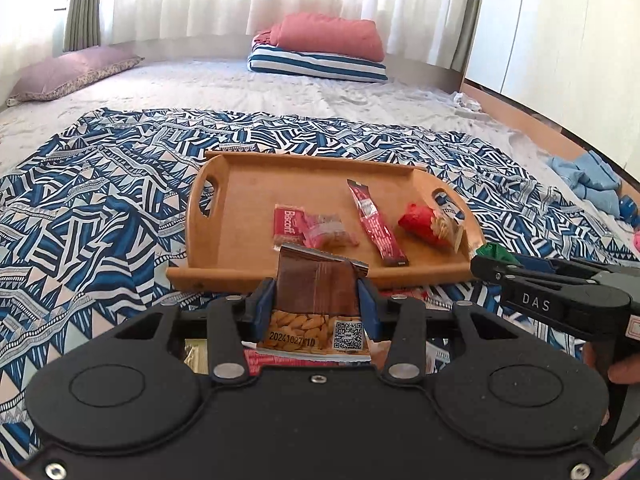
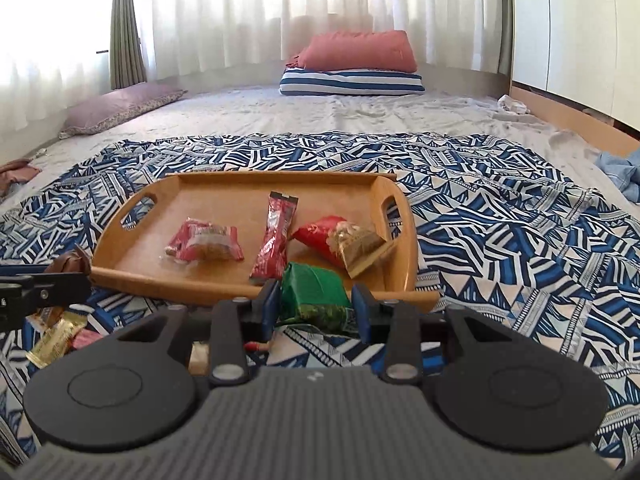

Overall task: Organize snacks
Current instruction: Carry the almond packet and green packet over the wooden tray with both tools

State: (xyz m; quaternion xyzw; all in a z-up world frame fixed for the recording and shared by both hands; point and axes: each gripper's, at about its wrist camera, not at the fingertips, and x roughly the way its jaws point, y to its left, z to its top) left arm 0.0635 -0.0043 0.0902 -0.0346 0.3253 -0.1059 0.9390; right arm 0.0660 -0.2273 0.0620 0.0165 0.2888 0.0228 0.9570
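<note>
Both tools are holding 1 snack each: left tool point(image 1: 316, 300) is squeezing the almond packet point(image 1: 316, 296), right tool point(image 2: 316, 300) the green packet point(image 2: 314, 294); we are facing the tray point(image 1: 240, 264) just ahead.

Smooth wooden tray point(image 2: 120, 276), glossy plastic snack wrappers point(image 2: 276, 236), patterned cloth point(image 2: 520, 240).

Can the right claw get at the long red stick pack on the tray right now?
Probably not yet: the right claw is shut on a green packet. The stick pack lies uncovered on the tray.

Brown almond packet point(image 1: 317, 292) between hand-held gripper point(image 1: 317, 306) pads
</note>
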